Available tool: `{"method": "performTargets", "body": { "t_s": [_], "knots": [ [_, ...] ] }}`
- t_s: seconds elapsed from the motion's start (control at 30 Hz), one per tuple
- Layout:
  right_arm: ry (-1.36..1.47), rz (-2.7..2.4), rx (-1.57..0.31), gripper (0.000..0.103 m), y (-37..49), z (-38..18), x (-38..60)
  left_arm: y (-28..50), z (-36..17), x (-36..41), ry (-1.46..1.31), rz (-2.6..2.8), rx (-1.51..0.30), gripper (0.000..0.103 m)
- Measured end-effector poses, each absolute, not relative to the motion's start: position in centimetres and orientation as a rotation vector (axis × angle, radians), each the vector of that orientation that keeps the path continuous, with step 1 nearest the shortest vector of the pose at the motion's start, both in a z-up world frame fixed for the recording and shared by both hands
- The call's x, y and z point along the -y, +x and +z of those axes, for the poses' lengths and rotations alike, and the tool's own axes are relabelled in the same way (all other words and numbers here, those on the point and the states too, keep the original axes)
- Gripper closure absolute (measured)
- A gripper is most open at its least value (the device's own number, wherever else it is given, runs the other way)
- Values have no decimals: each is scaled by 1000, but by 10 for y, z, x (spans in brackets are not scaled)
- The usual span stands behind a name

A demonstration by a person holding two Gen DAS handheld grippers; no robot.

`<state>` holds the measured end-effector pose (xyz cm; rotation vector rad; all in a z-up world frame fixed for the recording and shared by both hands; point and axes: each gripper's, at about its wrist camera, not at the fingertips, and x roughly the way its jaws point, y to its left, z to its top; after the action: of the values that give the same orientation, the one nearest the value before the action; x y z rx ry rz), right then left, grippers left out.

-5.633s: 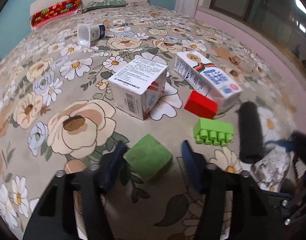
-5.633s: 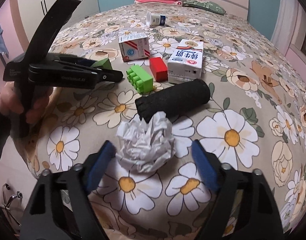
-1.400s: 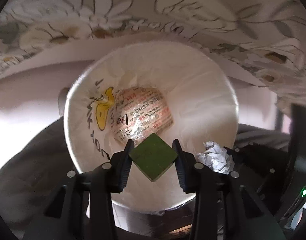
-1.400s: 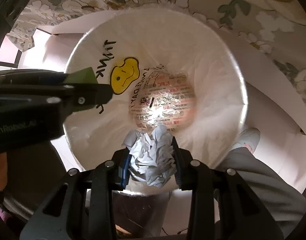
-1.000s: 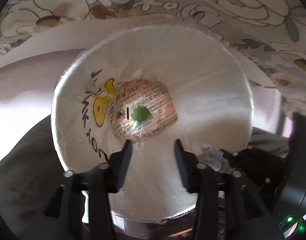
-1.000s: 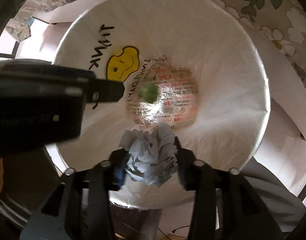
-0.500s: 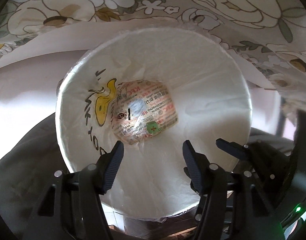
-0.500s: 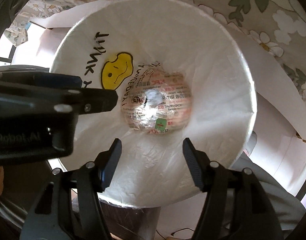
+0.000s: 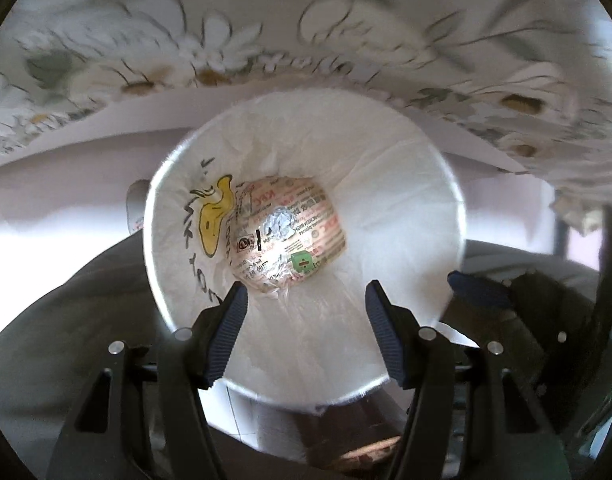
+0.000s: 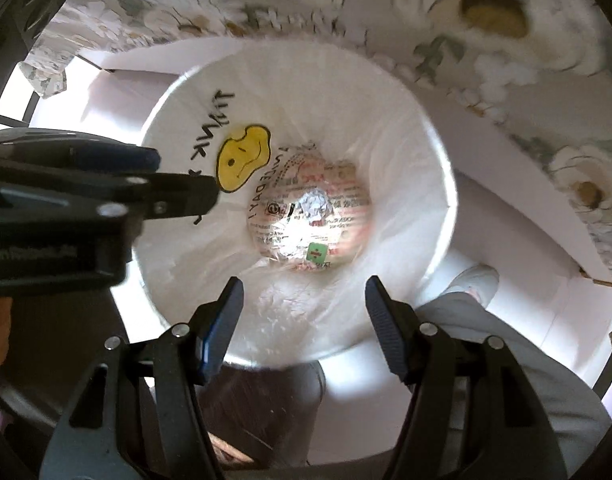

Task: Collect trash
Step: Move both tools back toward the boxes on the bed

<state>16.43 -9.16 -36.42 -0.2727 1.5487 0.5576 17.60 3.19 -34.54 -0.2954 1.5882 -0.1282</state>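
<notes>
Both loads have left the jaws since the earlier frames: the green block (image 9: 301, 262) and the crumpled paper ball (image 9: 281, 222) now lie at the bottom of the lined trash bin (image 9: 446, 184), where before each sat pinched above its mouth. The left gripper (image 9: 306, 304) stands open with nothing between its pads, and its jaws have just been opening; the right gripper (image 10: 303, 300) is likewise open and empty, its jaws also just spread wider. Both have lifted a little from the bin's mouth and point down into it.

Taking the bin as the landmark, the block rests on the printed liner floor toward the near side of the bottom, the paper ball just beyond it nearer the centre, the two close together but seemingly apart. The yellow face print (image 10: 243, 160) sits on the bin's wall to the left of them. In the right wrist view the left gripper (image 10: 173, 196) reaches in from the bin's left rim.

The floral bedspread (image 9: 209, 40) hangs over the far side of the bin. I judge that any remaining trash lies up on that bed, beyond the bin's far rim, so the next reach goes up and away from the bin for either hand; which hand is nearer cannot be told from here.
</notes>
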Motion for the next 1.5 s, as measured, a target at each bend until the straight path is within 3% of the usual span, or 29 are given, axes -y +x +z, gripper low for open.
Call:
{"method": "performTargets", "body": {
  "t_s": [0.1,0.27,0.37,0.57,0.87,1.13,1.5],
  "knots": [
    [-310,556,-1498,39,162,-341,96,174,-316,-34,-245,-136,-1541,38],
    [-327,569,-1409,39,165,-292,104,174,-247,-46,-191,-126,-1419,20],
    [-314,570,-1346,37,169,-254,111,177,-202,-54,-159,-108,-1325,14],
    [-319,570,-1174,27,180,-173,117,192,-128,-71,-81,-65,-1203,12],
    [-273,548,-975,26,212,-61,124,236,-45,-87,32,-9,-1059,11],
    [-280,491,-892,26,262,-2,116,273,-5,-89,83,-20,-983,11],
    [-194,463,-896,25,342,34,105,337,3,-93,173,-42,-950,11]
  ]
}}
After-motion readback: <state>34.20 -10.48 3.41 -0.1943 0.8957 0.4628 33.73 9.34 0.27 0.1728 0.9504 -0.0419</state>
